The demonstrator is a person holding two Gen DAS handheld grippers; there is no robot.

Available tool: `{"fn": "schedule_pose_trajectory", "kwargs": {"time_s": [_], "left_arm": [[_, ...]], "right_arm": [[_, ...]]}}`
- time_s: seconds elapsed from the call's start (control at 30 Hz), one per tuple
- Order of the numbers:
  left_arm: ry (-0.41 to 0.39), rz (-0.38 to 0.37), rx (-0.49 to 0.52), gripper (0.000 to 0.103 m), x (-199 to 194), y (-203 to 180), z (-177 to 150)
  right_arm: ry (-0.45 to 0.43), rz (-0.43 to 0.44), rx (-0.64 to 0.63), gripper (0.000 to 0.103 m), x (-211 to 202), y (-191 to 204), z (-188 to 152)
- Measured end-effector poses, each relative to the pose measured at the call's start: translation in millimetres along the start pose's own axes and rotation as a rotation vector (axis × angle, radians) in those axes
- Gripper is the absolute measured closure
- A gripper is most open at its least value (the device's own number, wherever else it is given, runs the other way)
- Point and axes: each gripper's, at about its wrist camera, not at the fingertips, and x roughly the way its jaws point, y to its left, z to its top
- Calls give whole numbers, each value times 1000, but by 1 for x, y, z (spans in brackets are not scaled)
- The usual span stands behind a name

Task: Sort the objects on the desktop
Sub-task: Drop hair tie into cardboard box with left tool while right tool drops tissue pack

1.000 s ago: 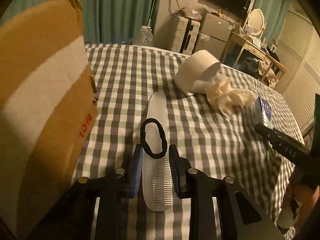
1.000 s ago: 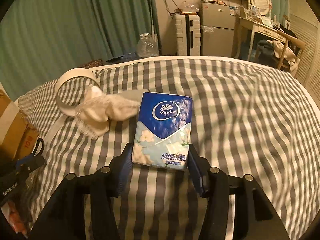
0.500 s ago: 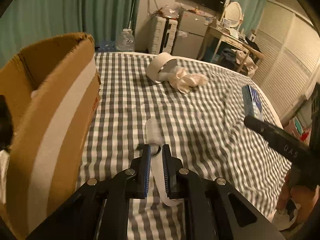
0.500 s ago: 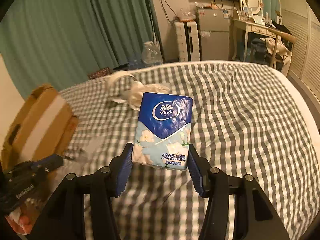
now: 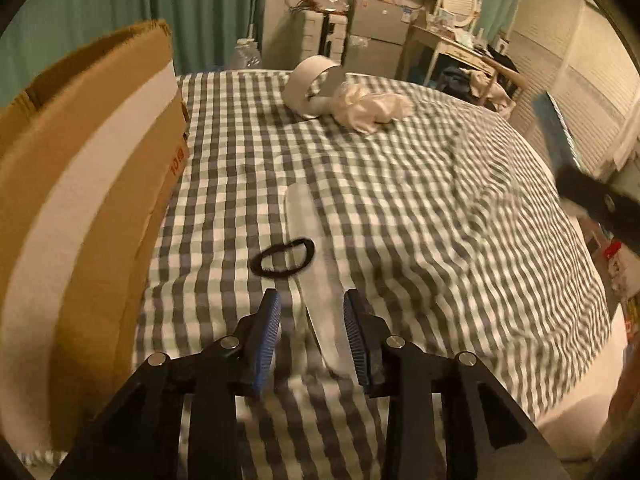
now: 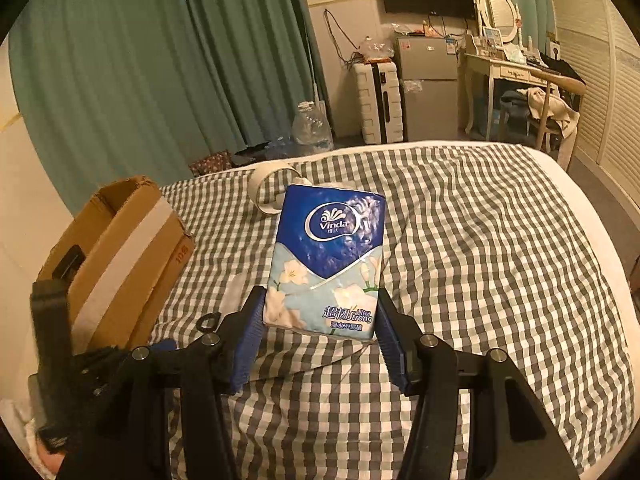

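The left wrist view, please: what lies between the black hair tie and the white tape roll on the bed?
In the left wrist view, the far end of the clear comb reaches past the hair tie; beyond that, only bare checked bedsheet up to the tape roll.

Glossy plastic tissue pack (image 6: 328, 264); matt corrugated cardboard box (image 5: 88, 200) (torn rim); soft woven checked cloth (image 5: 400, 208).

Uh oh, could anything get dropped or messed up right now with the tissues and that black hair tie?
Maybe. The right tool pinches only the bottom end of the tissue pack, so the soft pack could flop or slip on the way to the cardboard box. The left tool is opening with nothing gripped; the black hair tie lies partly on the clear comb, so grabbing one might drag the other.
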Motion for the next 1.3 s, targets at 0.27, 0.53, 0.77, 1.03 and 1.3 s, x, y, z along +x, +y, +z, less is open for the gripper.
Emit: {"fn": "schedule_pose_trajectory", "kwargs": {"time_s": [0.27,0.53,0.77,1.03,1.3], "left_arm": [[51,-60,-86,101,42,22,12],[-106,-82,-36,101,-9,12,16],[-202,-147,-26,101,-73,10,25],[-352,-166,-20,101,-177,38,55],[-362,-48,-46,101,-221,119,80]], "right_arm": [[77,10,32,50,39,-19,-5],[83,29,6,50,37,-12,-8],[15,59,-62,50,-10,26,-2],[-47,111,-187,50,-64,108,8],[-38,281,-304,50,-59,213,34]]}}
